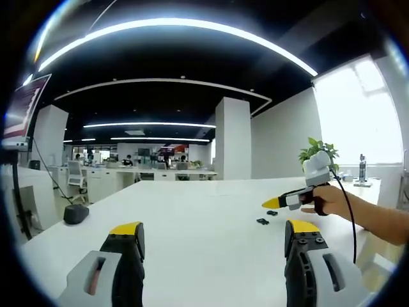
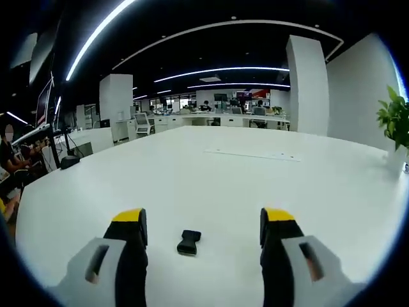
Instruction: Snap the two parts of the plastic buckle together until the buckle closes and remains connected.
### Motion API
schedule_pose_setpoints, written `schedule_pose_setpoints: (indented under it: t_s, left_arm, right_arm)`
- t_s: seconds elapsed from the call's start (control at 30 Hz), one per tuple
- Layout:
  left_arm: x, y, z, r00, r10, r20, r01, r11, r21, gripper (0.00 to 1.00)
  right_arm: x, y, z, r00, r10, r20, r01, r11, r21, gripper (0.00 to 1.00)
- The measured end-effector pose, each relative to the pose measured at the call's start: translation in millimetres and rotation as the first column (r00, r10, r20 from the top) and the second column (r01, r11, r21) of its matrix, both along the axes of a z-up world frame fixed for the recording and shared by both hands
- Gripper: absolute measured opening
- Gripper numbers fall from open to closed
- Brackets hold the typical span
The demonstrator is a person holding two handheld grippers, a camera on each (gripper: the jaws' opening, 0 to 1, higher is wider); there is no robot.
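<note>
Now my right gripper (image 2: 201,225) stands open above the white table (image 2: 268,185), its 2 yellow-tipped jaws wide apart and holding nothing. Between these jaws, a little nearer to the left one and lying flat on the table, I see 1 black buckle part (image 2: 188,242). It touches neither jaw.

My left gripper (image 1: 214,231) is open too, with the jaws far apart and nothing between them. In the left gripper view the small black buckle pieces (image 1: 266,217) lie on the table ahead of my right jaw, well beyond its tip. They are too small there for me to tell if they touch each other. Just above them the right gripper (image 1: 271,203) comes in from the right side, with my hand (image 1: 329,200) around its handle, and its yellow tip hangs close over the pieces.

Far to the left of my left jaw, near the table edge, sits a dark rounded object (image 1: 76,213). A green plant (image 1: 317,151) stands behind the right gripper.
</note>
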State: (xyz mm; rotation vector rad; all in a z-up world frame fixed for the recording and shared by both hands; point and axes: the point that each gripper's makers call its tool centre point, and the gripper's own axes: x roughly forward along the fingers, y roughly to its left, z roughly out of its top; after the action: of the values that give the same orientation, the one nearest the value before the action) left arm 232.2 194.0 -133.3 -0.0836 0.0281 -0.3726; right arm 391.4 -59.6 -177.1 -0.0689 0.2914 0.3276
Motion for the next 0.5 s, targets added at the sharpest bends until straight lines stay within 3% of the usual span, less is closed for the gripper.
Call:
schedule_pose_setpoints:
  t_s: [0.5]
  left_arm:
    - [0.2, -0.1, 0.1, 1.000, -0.001, 0.001, 0.001, 1.000, 0.000, 0.92]
  right_arm:
    - [-0.3, 2.1, -5.2, 1.000, 0.009, -0.018, -0.010, 0.999, -0.034, 0.65]
